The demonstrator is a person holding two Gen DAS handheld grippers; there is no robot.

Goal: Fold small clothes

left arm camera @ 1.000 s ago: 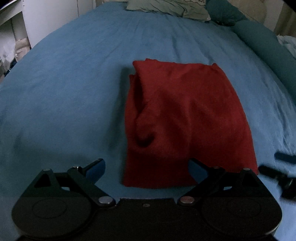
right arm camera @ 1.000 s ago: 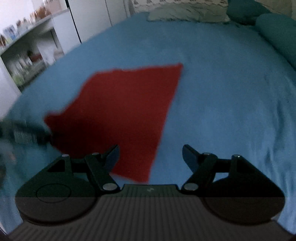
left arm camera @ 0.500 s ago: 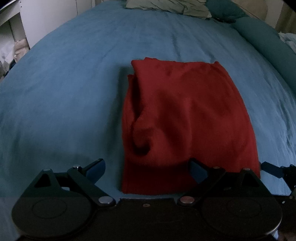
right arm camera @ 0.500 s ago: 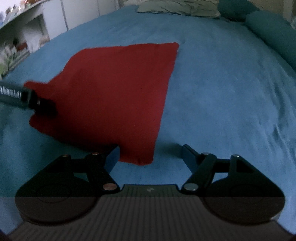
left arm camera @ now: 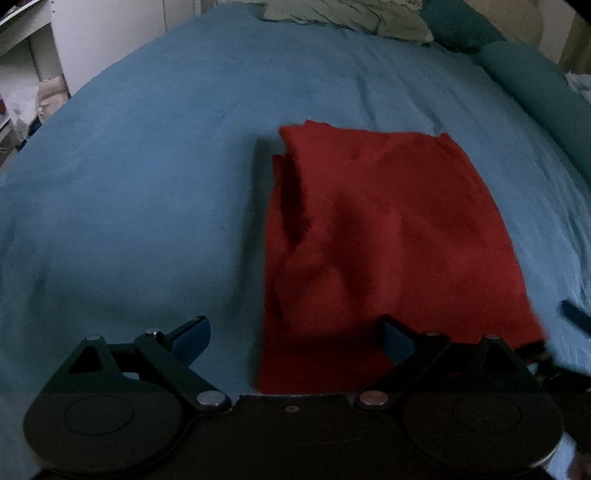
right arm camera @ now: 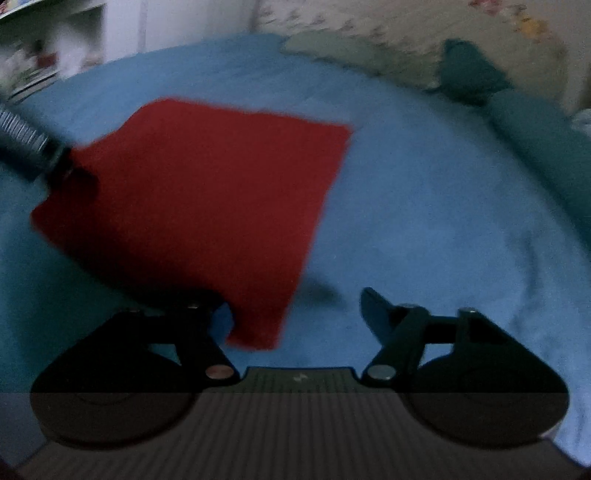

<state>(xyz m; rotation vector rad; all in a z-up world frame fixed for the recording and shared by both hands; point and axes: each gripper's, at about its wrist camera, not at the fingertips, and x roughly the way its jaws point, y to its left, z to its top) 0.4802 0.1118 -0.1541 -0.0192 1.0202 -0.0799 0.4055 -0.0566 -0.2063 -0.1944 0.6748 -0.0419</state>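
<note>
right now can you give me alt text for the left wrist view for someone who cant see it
A folded red garment lies on a blue bedspread, its near edge between the open fingers of the left gripper. Its left side is bunched into creases. Pillows sit at the far end of the bed.

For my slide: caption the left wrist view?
Open left claw at the near edge of a red cloth on a blue bed.

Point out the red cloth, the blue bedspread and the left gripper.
red cloth [left arm camera: 399, 236], left wrist view, middle of its top layer
blue bedspread [left arm camera: 147, 184], left wrist view, bare stretch
left gripper [left arm camera: 293, 338], left wrist view, between fingertips
</note>
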